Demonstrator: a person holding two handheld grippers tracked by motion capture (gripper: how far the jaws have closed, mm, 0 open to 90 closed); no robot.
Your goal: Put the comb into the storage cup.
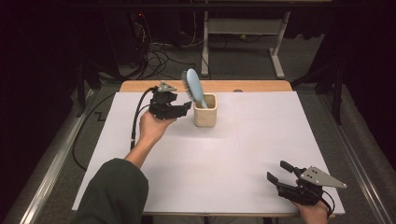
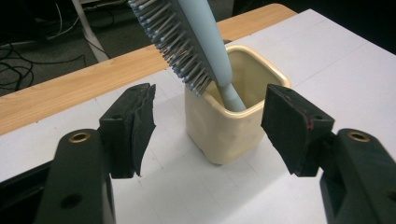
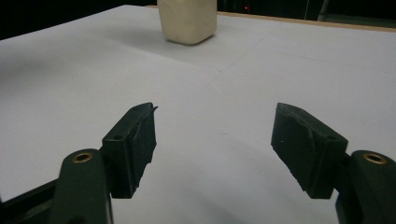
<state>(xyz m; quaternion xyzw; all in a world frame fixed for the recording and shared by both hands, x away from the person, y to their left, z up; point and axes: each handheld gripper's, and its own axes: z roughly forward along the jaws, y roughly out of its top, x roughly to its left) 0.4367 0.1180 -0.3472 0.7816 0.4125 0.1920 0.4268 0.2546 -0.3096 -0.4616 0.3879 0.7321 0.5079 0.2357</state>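
- Cream ceramic cup [image 1: 205,111] sits upper centre of the high view on the white table cover [image 1: 224,158], with a pale blue hairbrush [image 1: 193,86] standing handle-down in it and leaning toward the upper left
- left gripper [image 1: 186,108] is just left of the cup in the high view, jaws spread and nothing between the pads; no contact with cup or brush that I can see
- in the left gripper view the cup [image 2: 233,116] sits centre frame in the gap ahead of the two jaws, closer to the right one; the brush head [image 2: 180,44] hangs over the upper middle, bristles facing the left jaw
- right gripper [image 3: 215,140] is parked lower right of the high view, jaws spread and empty, cup [image 3: 187,21] well apart at the top of its own view
- risk: brush head overhangs the rim, so a jaw nudging it on approach could lever the cup over or flick the brush out
- risk: if the target is the brush, bristles make a bad pinch surface, likely to slip or twist; the smooth handle [image 2: 224,79] just above the rim is the better spot
- risk: if the target is the cup, glazed rounded walls plus an off-centre load could let it rotate in the pads
- risk: closing off-centre would shove the cup sideways along the cover rather than clamp it
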